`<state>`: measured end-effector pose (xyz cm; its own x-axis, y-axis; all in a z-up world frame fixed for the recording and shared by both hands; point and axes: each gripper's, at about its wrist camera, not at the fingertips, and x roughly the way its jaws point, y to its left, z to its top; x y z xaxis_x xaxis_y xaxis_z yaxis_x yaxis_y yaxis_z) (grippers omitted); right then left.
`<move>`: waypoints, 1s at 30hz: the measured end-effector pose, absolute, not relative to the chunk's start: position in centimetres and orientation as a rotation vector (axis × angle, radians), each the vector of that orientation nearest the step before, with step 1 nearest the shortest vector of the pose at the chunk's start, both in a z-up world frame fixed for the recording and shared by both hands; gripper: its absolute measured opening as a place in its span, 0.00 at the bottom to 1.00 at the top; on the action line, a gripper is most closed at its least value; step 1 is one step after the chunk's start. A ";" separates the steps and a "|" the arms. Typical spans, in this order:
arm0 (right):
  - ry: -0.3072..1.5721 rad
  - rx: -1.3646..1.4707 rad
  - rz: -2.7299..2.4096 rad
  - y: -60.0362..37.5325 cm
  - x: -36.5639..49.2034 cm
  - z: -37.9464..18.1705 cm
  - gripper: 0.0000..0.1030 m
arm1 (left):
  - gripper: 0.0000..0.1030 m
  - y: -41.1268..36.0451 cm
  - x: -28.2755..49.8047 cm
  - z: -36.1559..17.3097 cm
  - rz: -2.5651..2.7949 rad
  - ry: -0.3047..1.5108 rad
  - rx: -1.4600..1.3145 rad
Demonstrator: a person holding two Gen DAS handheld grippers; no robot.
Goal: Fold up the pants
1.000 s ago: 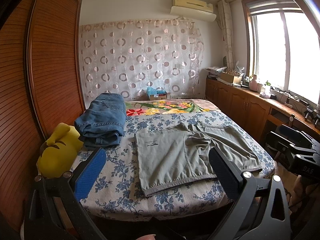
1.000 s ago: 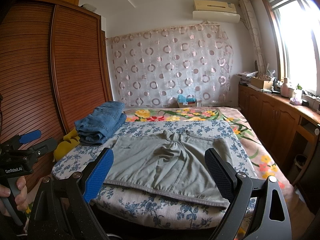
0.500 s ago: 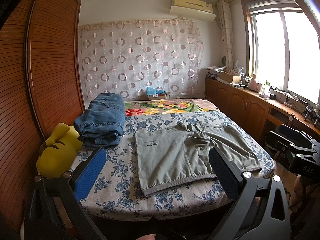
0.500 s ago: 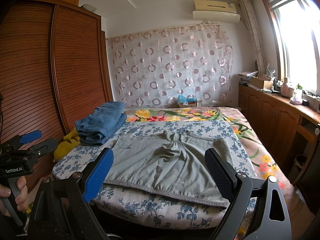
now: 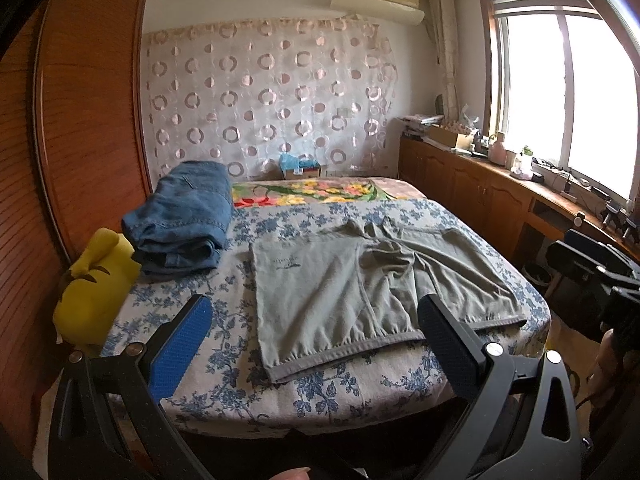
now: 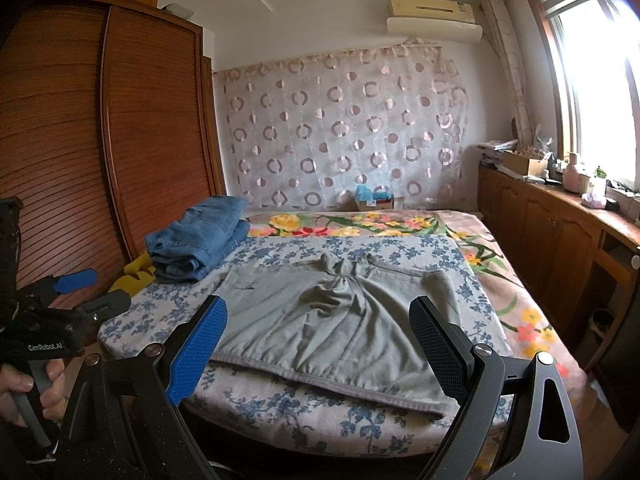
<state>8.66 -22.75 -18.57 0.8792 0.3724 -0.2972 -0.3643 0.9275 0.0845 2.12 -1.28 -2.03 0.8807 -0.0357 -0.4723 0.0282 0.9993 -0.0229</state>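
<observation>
Left wrist view: grey-green pants [image 5: 360,288] lie spread flat on a bed [image 5: 224,364] w/ blue floral cover, waistband at the bed's near edge. Left gripper [image 5: 310,344] hovers short of that edge, jaws wide apart, empty. Folded jeans [image 5: 184,224] sit on the bed's far left corner; yellow plush [image 5: 90,284] at its left side.

Right wrist view: same pants [image 6: 340,320] centred on the bed [image 6: 328,420]. Right gripper [image 6: 318,348] held before the bed's near edge, jaws spread, holding nothing. Left gripper [image 6: 76,294] is off the bed's left side, gripped by a hand [image 6: 24,388].
</observation>
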 end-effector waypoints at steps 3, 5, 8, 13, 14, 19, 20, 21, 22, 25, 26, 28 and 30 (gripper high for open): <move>0.320 0.017 0.374 -22.9 8.9 -18.7 0.90 | 1.00 -0.9 2.6 -2.6 -0.037 0.505 -0.018; 0.319 0.009 0.374 -22.9 9.1 -18.8 0.90 | 1.00 -0.7 2.9 -2.9 -0.042 0.510 -0.014; 0.326 -0.002 0.371 -23.0 9.4 -19.0 0.90 | 1.00 -0.6 3.3 -3.2 -0.051 0.515 -0.013; 0.351 -0.011 0.364 -23.7 10.7 -19.4 0.81 | 1.00 -0.6 4.6 -3.7 -0.077 0.532 -0.006; 0.359 -0.015 0.360 -23.8 10.9 -19.3 0.79 | 1.00 -0.6 4.7 -3.8 -0.081 0.534 -0.004; 0.396 -0.025 0.357 -24.6 12.6 -19.1 0.72 | 1.00 -1.2 6.3 -4.3 -0.149 0.556 -0.004; 0.407 -0.025 0.354 -24.9 13.1 -19.2 0.71 | 1.00 -1.4 6.6 -4.4 -0.161 0.561 -0.001; 0.416 -0.028 0.348 -25.1 13.4 -19.2 0.67 | 1.00 -1.6 6.7 -4.4 -0.169 0.564 0.001; 0.426 -0.032 0.344 -25.3 13.8 -19.2 0.66 | 1.00 -1.8 7.0 -4.5 -0.181 0.567 0.003; 0.465 -0.044 0.329 -25.8 15.4 -19.3 0.58 | 1.00 -2.1 7.7 -4.7 -0.206 0.573 0.002; 0.481 -0.052 0.322 -25.8 16.0 -19.3 0.57 | 1.00 -2.2 8.0 -4.8 -0.215 0.575 0.002; 0.508 -0.060 0.311 -25.6 16.8 -19.2 0.53 | 1.00 -2.3 8.5 -4.8 -0.219 0.581 0.004; 0.538 -0.056 0.309 -25.6 17.8 -18.8 0.50 | 1.00 -2.4 9.2 -5.0 -0.227 0.592 0.003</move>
